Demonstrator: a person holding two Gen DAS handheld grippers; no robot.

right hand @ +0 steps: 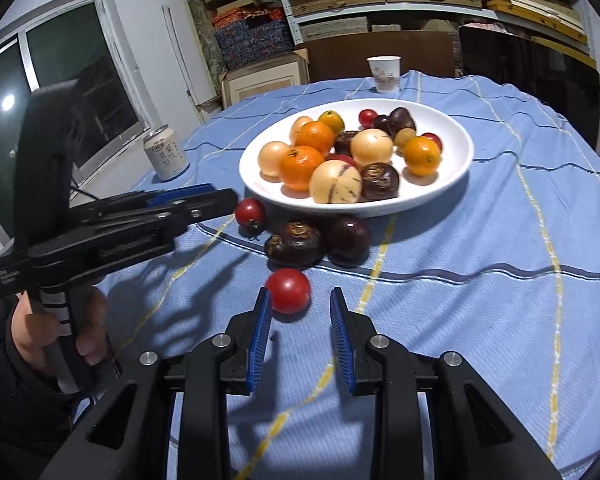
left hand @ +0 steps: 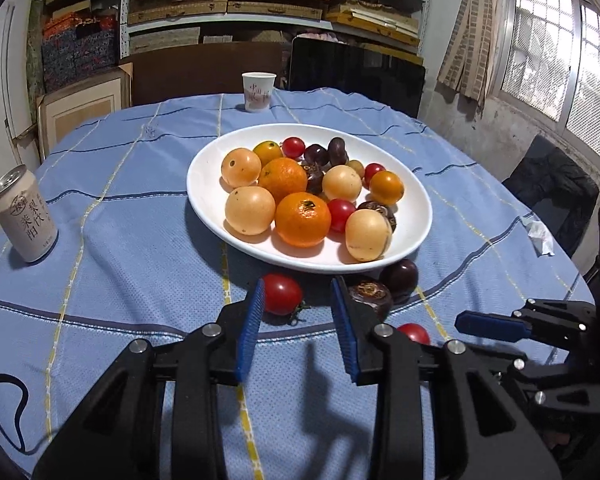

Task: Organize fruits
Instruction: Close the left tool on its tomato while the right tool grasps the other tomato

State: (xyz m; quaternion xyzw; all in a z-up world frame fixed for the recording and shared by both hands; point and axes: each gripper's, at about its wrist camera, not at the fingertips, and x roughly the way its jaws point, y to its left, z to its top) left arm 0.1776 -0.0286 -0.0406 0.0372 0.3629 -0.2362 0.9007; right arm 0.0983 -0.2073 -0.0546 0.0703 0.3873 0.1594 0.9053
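Note:
A white plate (left hand: 414, 216) (right hand: 456, 156) holds oranges, pale yellow round fruits, cherry tomatoes and dark fruits. On the blue cloth in front of it lie a cherry tomato (left hand: 282, 294) (right hand: 251, 212), a brown water chestnut (left hand: 370, 296) (right hand: 296, 242), a dark purple fruit (left hand: 400, 276) (right hand: 348, 240) and a second cherry tomato (left hand: 414, 332) (right hand: 289, 290). My left gripper (left hand: 298, 292) (right hand: 216, 196) hovers before the first tomato, jaws narrow, nothing between them. My right gripper (right hand: 300, 296) (left hand: 462, 320) sits just short of the second tomato, jaws at their narrowest and empty.
A drink can (left hand: 24, 216) (right hand: 166, 154) stands at the table's left. A paper cup (left hand: 258, 92) (right hand: 384, 74) is at the far edge. A crumpled tissue (left hand: 540, 236) lies at the right edge. A hand (right hand: 88, 328) grips the left handle.

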